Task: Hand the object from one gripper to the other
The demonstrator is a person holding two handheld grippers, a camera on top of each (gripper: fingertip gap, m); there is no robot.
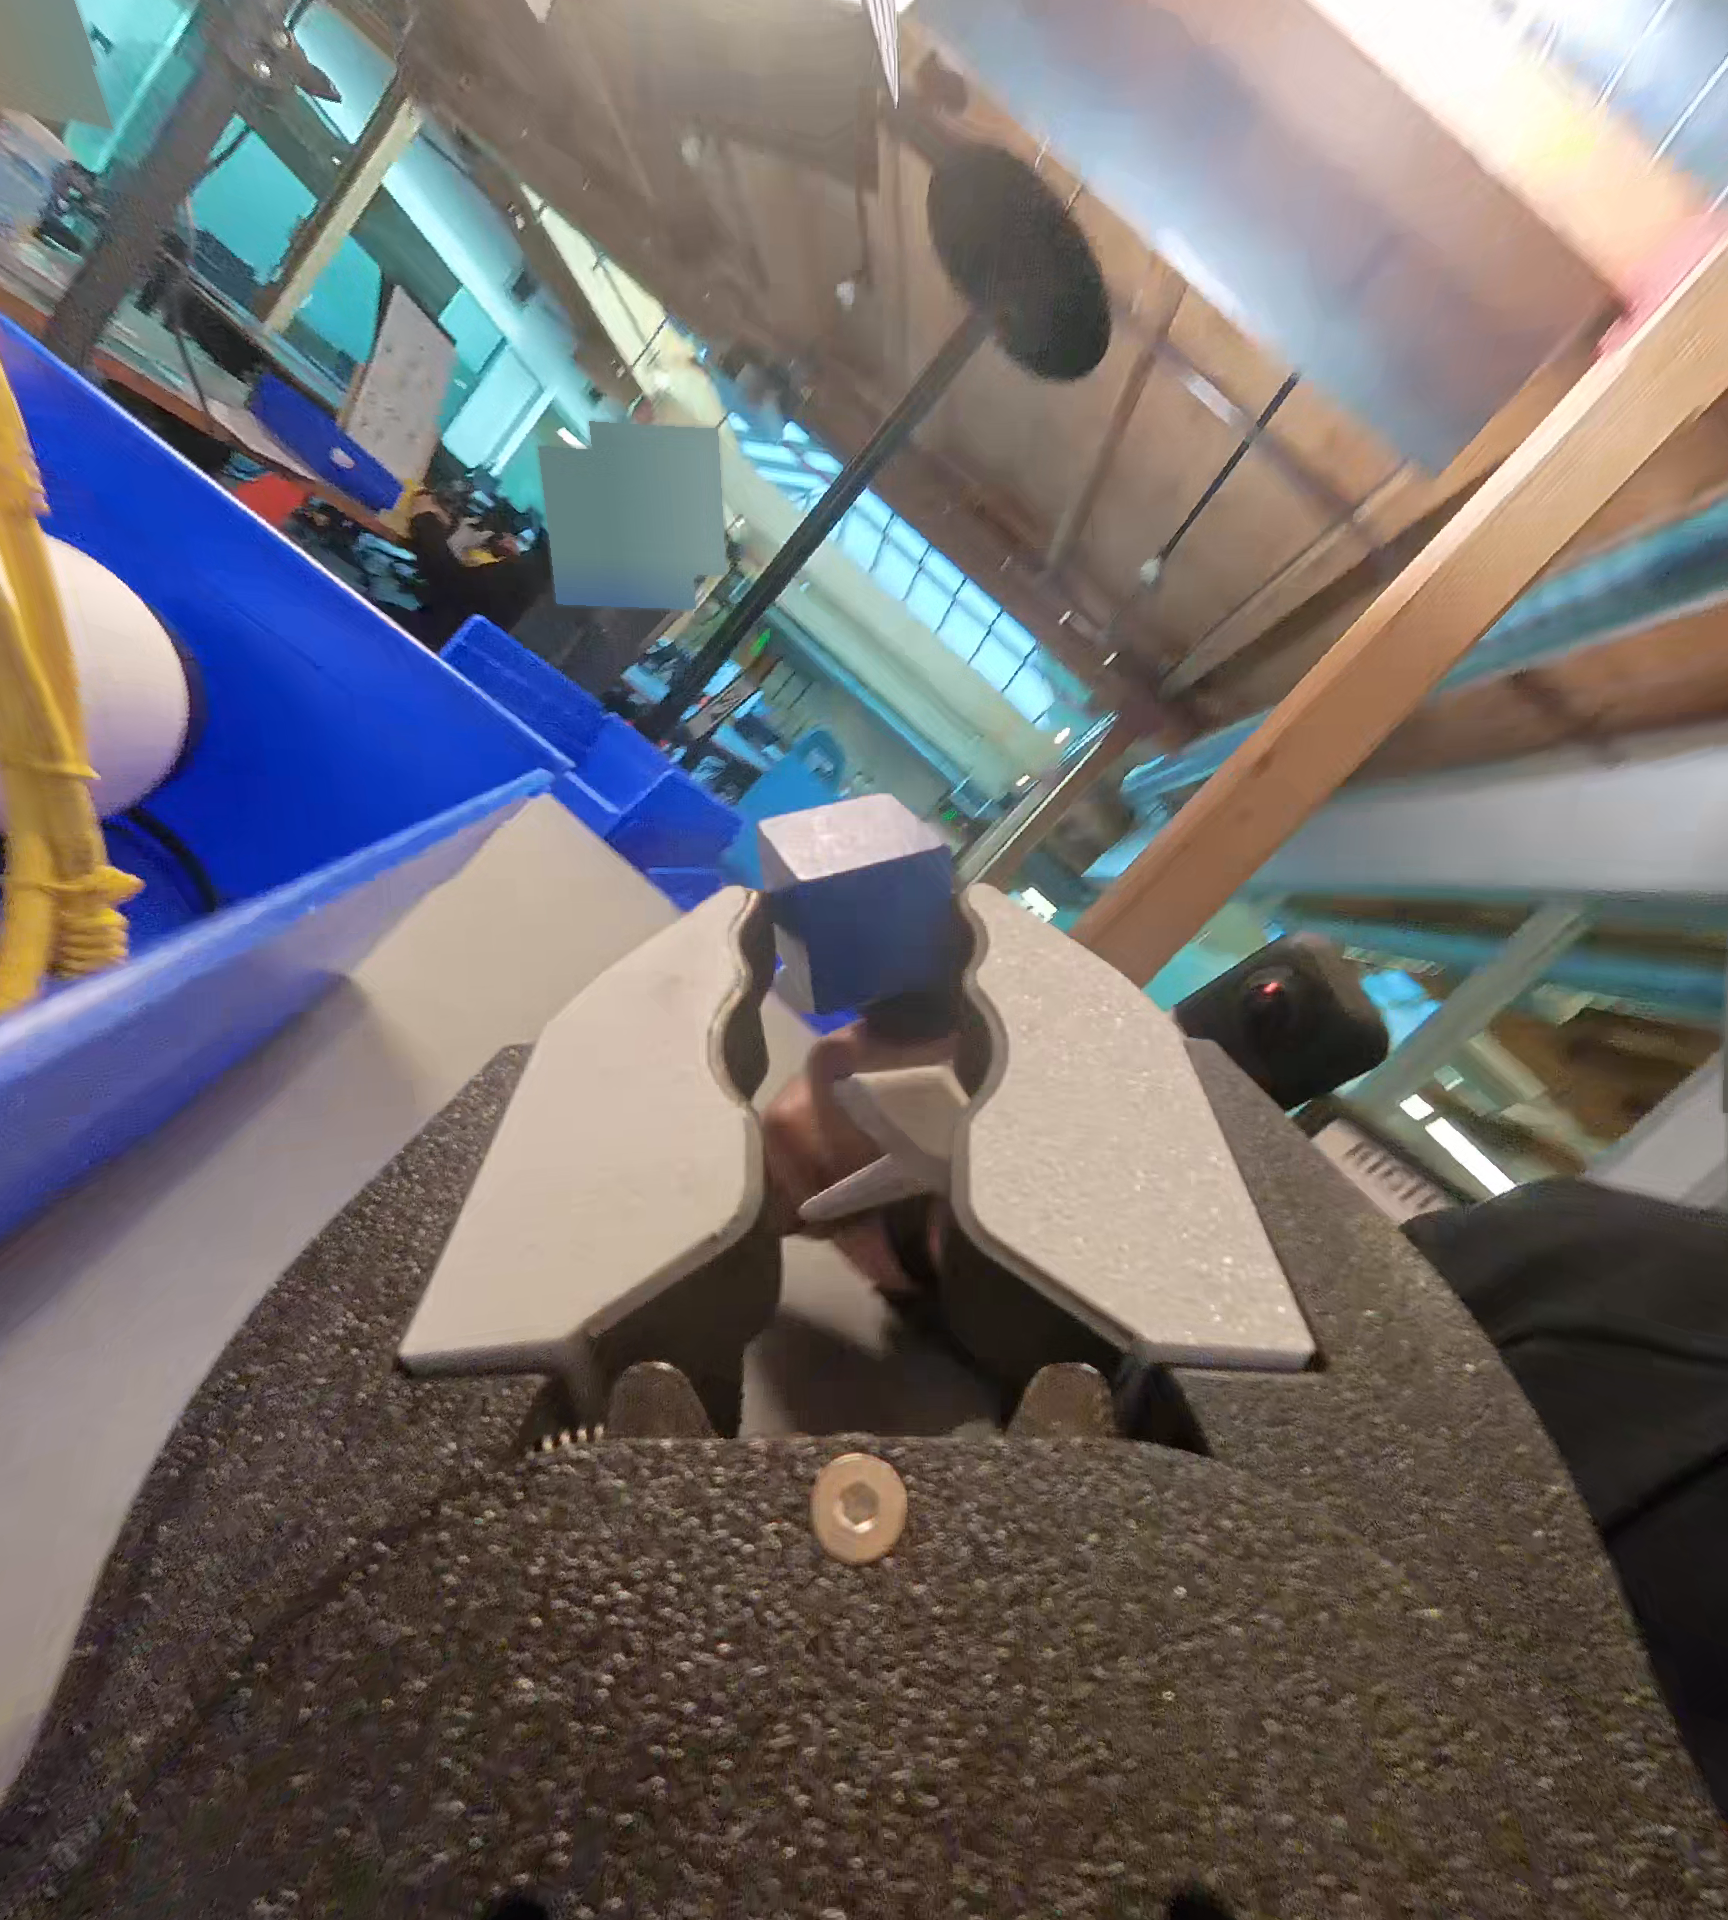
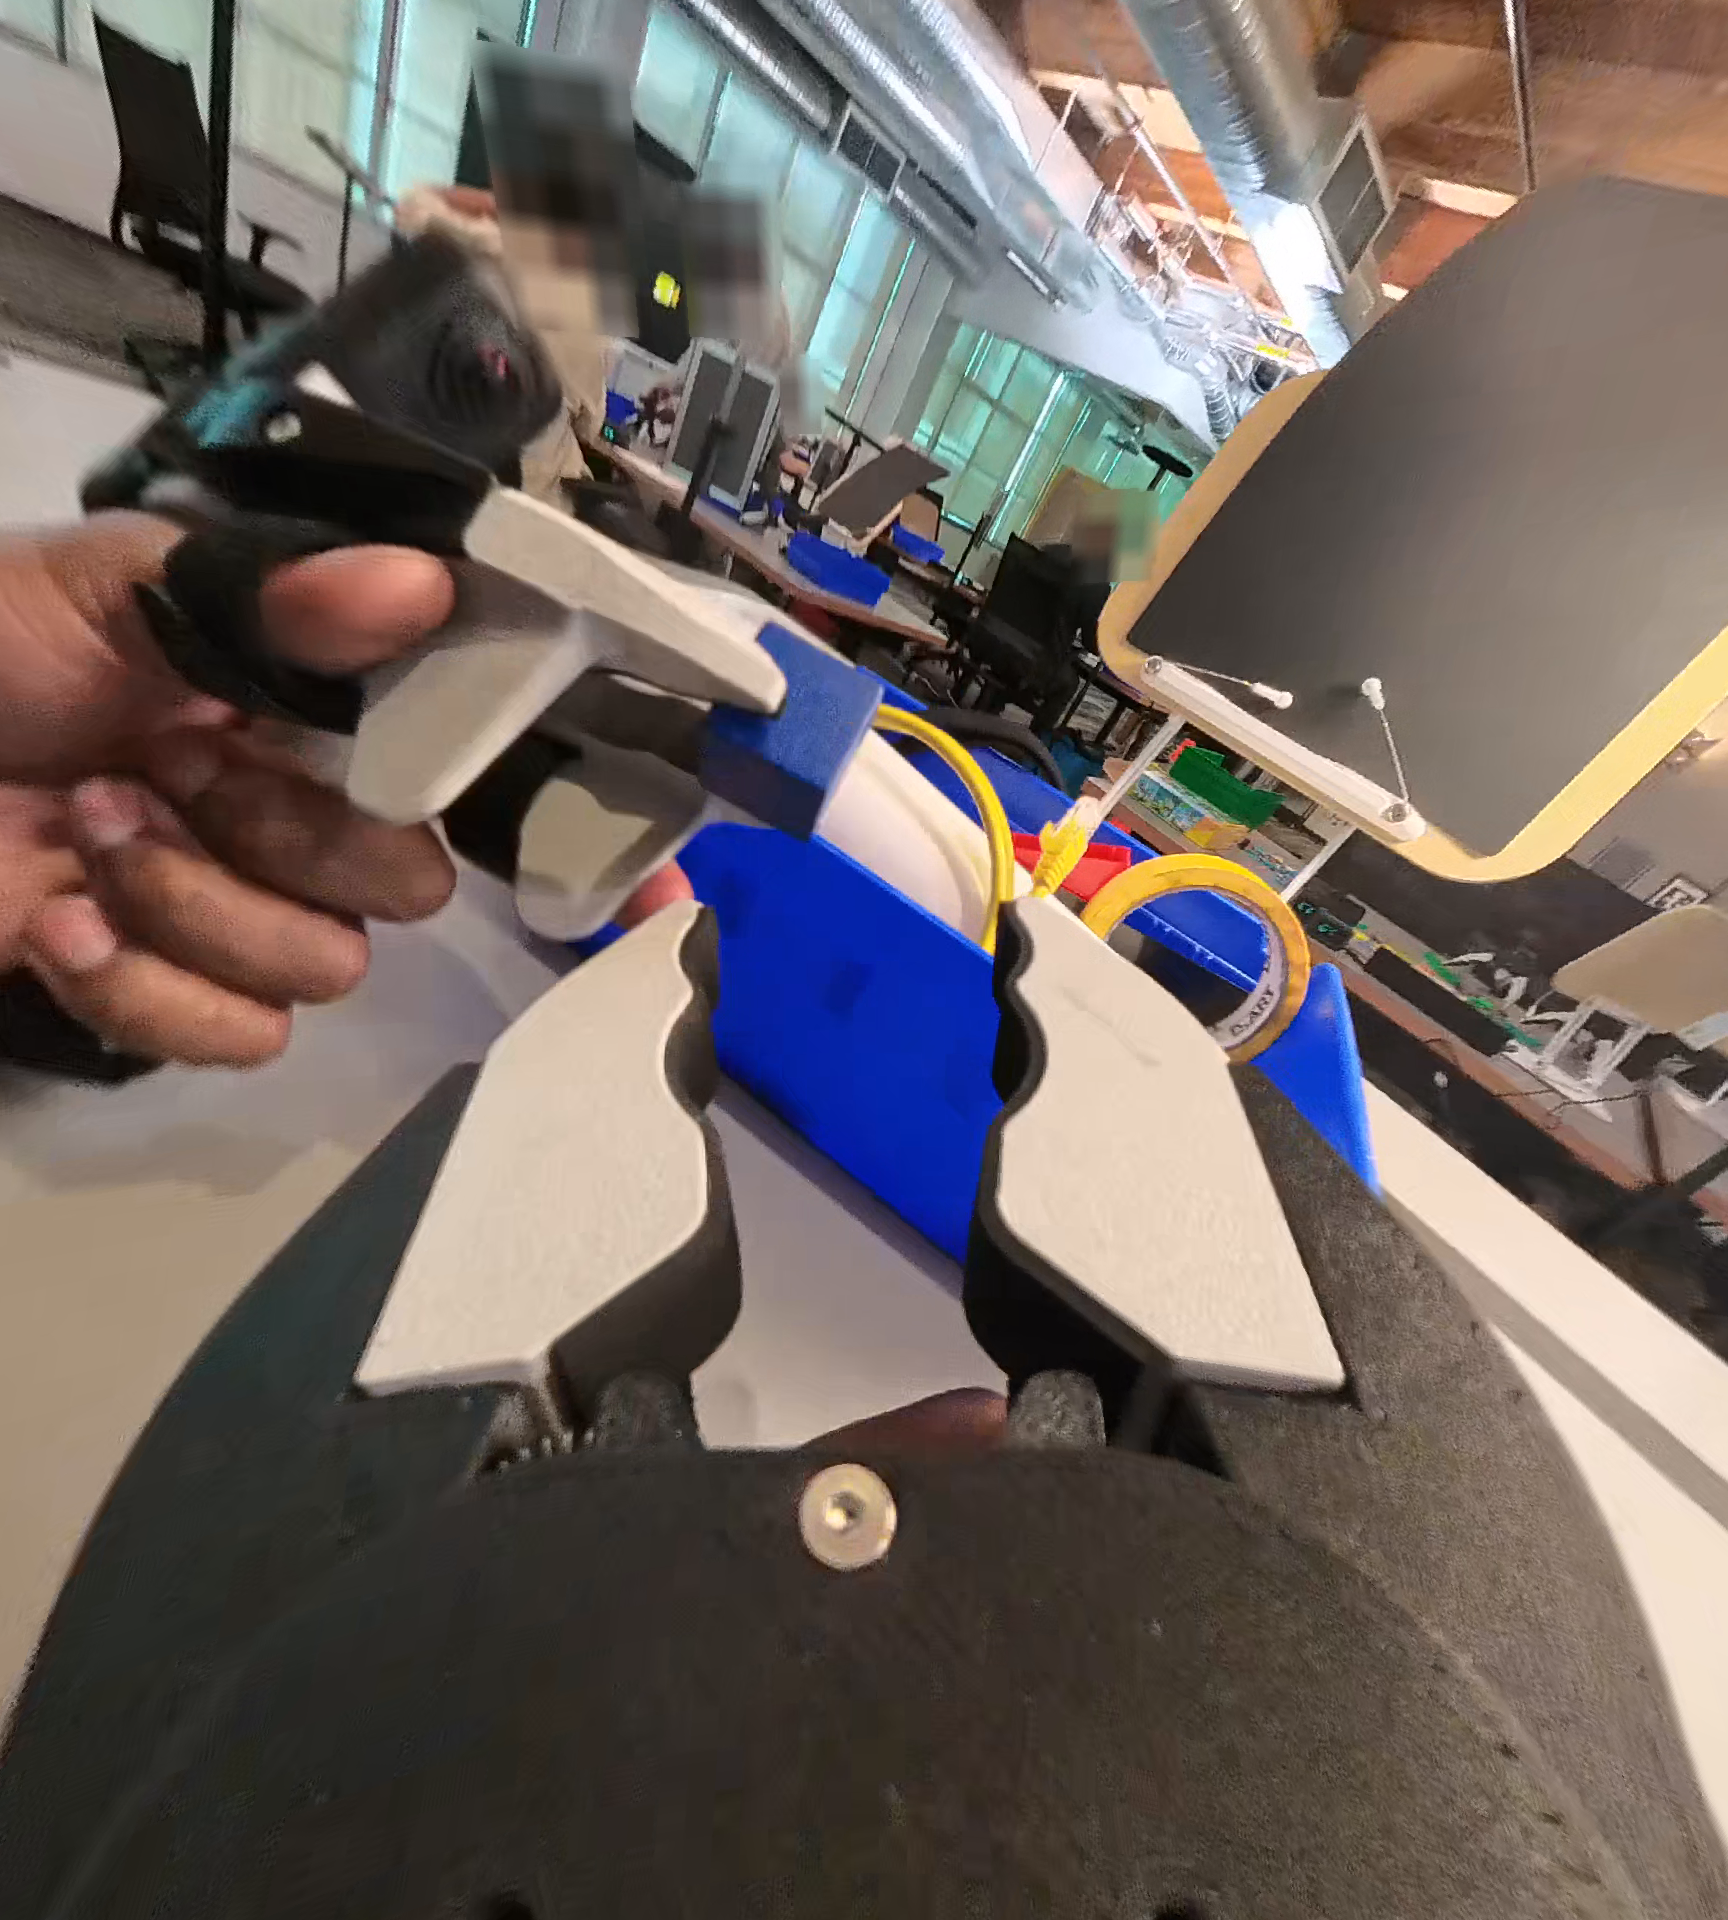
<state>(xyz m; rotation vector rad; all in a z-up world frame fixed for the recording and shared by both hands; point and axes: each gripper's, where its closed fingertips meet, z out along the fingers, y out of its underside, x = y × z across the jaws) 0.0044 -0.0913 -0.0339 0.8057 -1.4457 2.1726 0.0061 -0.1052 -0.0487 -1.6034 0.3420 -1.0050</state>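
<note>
Cube (image 1: 855, 899), blue, sits clamped at the tips of the left gripper (image 1: 860, 935), raised above the table (image 2: 60, 1247). From the right wrist view it lies at eleven o'clock, apart from the right gripper (image 2: 855, 966), whose jaws stand apart and empty. I'd advise centring those jaws on the cube's free faces before closing, then releasing the left.

A pale desk (image 2: 60, 1247) carries a blue bin (image 2: 839, 1039). Beyond the bin, rows of worktables (image 2: 818, 561) with black chairs (image 2: 1026, 623) run beside tall bright windows (image 2: 985, 416). Above those windows, silver ducts (image 2: 1224, 94) hang under wooden ceiling beams (image 1: 1442, 623).
</note>
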